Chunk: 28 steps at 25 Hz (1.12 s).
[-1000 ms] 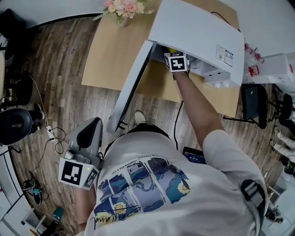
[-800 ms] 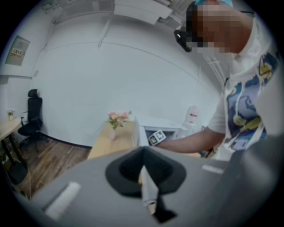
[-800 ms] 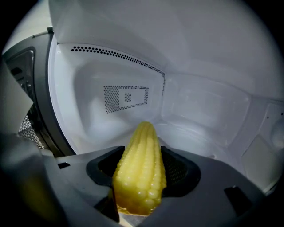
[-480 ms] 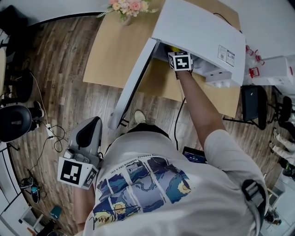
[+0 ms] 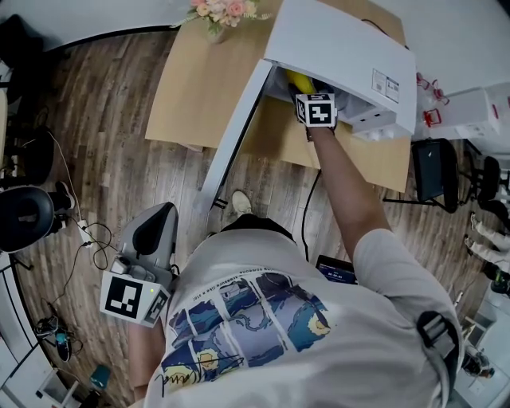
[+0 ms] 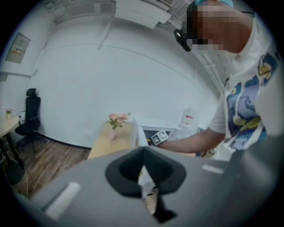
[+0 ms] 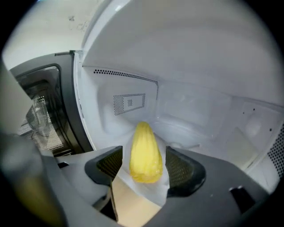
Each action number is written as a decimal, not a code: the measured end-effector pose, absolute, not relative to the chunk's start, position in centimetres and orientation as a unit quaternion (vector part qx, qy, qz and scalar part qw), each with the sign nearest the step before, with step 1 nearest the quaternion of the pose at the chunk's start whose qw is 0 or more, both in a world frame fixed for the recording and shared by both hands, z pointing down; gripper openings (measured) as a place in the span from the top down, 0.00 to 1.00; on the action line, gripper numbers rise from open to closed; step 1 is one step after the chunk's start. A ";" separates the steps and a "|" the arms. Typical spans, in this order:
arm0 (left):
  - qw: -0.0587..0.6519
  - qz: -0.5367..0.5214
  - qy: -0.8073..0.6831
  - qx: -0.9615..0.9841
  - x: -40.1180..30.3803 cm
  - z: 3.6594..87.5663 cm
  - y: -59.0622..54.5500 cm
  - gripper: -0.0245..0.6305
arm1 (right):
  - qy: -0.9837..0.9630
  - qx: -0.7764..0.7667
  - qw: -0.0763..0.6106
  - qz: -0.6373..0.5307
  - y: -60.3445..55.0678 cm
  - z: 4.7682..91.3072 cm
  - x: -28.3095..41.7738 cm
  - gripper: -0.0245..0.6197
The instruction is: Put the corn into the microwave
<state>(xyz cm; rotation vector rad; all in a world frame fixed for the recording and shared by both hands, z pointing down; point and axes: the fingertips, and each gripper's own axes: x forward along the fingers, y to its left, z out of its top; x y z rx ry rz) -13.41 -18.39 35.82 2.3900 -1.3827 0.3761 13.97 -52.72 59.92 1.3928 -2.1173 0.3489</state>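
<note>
The yellow corn (image 7: 144,153) lies at the front of the white microwave's (image 5: 343,48) cavity (image 7: 199,111), tip pointing inward. My right gripper (image 7: 145,167) is open around it, a thin gap showing on each side of the cob. From the head view the corn (image 5: 296,80) peeks out of the cavity just ahead of the right gripper (image 5: 315,107). The microwave door (image 5: 231,143) hangs wide open to the left. My left gripper (image 5: 151,239) is held low beside the person's body, shut on nothing (image 6: 143,166).
The microwave stands on a wooden table (image 5: 191,88) with a pink flower bunch (image 5: 219,12) at its far edge. The door's dark mesh window (image 7: 44,115) is close on the right gripper's left. A black chair (image 5: 28,215) and cables lie on the floor to the left.
The right gripper has drawn slightly back and to the right at the microwave mouth, and more of the corn now shows ahead of it. The left gripper has stayed put.
</note>
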 end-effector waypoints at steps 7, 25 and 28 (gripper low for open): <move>0.173 0.123 -0.469 0.857 -14.7 35.8 -15.8 0.95 | -0.779 0.542 0.280 0.141 -48.0 58.8 15.1 0.55; 0.163 0.106 -0.417 0.888 -18.1 35.8 -8.2 0.95 | -0.782 0.551 0.246 0.157 -32.2 54.9 12.2 0.63; 0.162 0.103 -0.412 0.891 -18.6 35.9 -7.0 0.95 | -0.785 0.550 0.235 0.160 -29.3 54.0 11.3 0.69</move>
